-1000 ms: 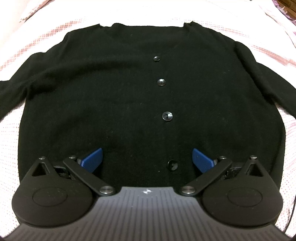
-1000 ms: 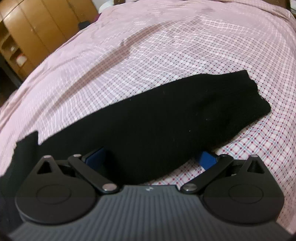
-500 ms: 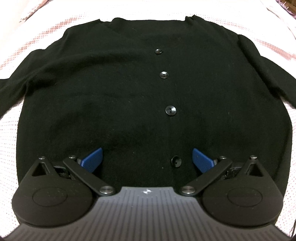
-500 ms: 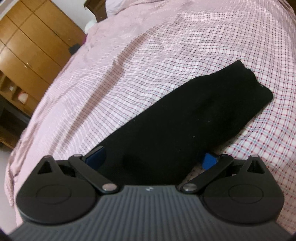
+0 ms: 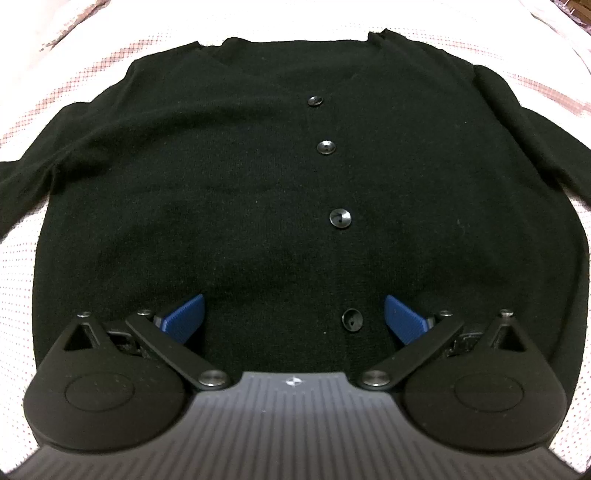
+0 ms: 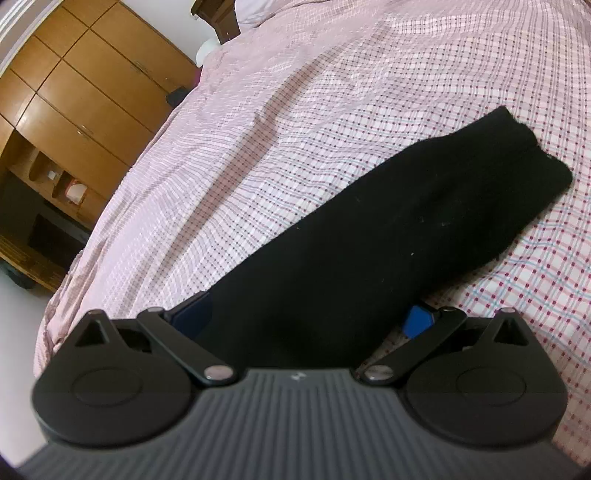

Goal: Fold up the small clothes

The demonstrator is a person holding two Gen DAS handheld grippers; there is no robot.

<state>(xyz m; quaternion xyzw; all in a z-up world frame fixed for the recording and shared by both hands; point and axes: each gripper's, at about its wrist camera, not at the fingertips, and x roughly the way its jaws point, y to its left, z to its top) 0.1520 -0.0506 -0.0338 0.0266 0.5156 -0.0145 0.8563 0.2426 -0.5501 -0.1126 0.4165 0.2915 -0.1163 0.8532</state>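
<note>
Pink checked bedding bears a black cardigan, collar away; both tongs gape.

This was a bedroom in a home. A bed covered with a pink checked sheet filled most of the right wrist view, a pillow lay near its far edge, and beyond the bed's left edge stood a wooden wardrobe with drawers and open shelf compartments.
</note>
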